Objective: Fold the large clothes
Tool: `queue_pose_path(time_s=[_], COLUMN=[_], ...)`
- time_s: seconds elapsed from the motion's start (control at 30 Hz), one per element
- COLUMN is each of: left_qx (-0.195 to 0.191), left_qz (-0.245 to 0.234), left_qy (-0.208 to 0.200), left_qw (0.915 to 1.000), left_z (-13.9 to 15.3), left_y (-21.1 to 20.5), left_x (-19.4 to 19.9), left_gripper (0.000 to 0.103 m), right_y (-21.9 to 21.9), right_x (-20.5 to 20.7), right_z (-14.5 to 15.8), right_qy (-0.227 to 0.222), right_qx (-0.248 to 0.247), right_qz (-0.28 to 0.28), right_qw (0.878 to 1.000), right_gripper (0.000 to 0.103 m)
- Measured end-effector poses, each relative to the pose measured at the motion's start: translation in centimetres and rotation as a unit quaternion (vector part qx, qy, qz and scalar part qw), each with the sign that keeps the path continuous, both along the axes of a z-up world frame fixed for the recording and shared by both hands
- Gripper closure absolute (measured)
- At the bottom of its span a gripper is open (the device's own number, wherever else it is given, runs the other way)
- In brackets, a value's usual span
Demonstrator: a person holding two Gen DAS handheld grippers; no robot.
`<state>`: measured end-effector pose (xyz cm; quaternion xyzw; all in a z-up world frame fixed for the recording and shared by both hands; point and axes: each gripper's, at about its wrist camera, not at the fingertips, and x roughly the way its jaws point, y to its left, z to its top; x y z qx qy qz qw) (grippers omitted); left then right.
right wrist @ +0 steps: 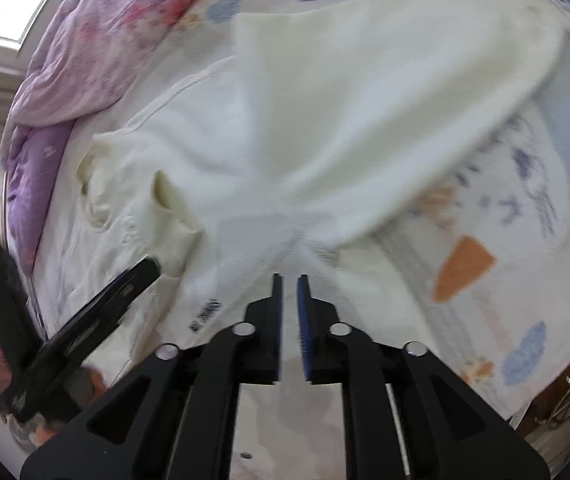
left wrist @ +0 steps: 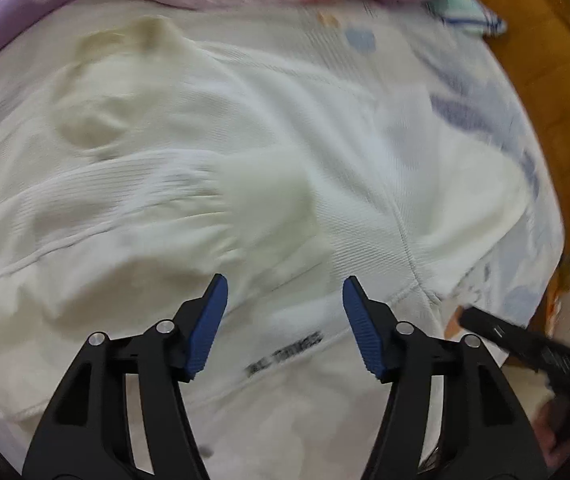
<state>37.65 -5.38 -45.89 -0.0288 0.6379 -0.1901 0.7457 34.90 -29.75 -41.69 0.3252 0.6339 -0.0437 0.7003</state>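
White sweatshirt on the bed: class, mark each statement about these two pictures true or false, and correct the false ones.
1. The sweatshirt lies on a printed bedsheet. True.
2. The left tool grips a sleeve. False: its jaws stand apart with nothing between them.
3. A pink and purple quilt lies bunched beyond the sweatshirt. True.
4. The sweatshirt is dark blue. False: it is white.
5. Small dark lettering shows on the sweatshirt. True.
6. The right tool is wide open. False: only a narrow gap shows.
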Motion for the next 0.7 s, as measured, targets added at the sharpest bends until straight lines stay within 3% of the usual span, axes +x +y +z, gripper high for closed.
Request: queue_pose_path(time_s=[0.1, 0.13, 0.27, 0.4, 0.53, 0.57, 0.63, 0.7], left_qx=[0.003, 0.007, 0.04, 0.024, 0.029, 0.032, 0.04, 0.034], left_qz=[0.052, 0.075, 0.168, 0.28, 0.374, 0.385, 0.396, 0.399], left_qy=[0.005, 0.008, 0.014, 0.028, 0.052, 0.061, 0.085, 0.094], left_qw=[0.9986, 0.9972, 0.9848, 0.9593, 0.9254, 0.9205, 0.9134, 0.9115], left_z=[1.7, 2.1, 3.3, 2.9, 0.5, -0.3, -1.5, -1.8], left_y=[5.9, 8.0, 16.7, 25.5, 32.5, 33.4, 34.8, 35.5], left_x=[-0.7, -1.0, -2.1, -4.6, -6.8, -7.1, -7.6, -8.3], left_gripper=[0.039, 0.039, 0.039, 0.031, 0.031, 0.031, 0.031, 0.031], right_y=[2.6, 3.5, 6.6, 8.5, 9.3, 9.7, 10.6, 10.1], right_x=[2.7, 3.4, 6.2, 8.4, 8.8, 8.9, 8.9, 7.8], right_z=[0.0, -0.3, -2.7, -5.6, -7.2, -7.2, -6.6, -5.4], right_qy=[-0.02, -0.021, -0.008, 0.018, 0.021, 0.021, 0.009, 0.008], right_qx=[0.003, 0.002, 0.005, 0.001, -0.029, -0.043, -0.063, -0.072], right_qz=[0.033, 0.047, 0.082, 0.066, 0.018, 0.022, 0.04, 0.033], right_qw=[0.999, 0.999, 0.997, 0.998, 0.999, 0.999, 0.997, 0.997], right_gripper=[0.052, 0.048, 0.047, 0.047, 0.045, 0.046, 0.087, 0.091])
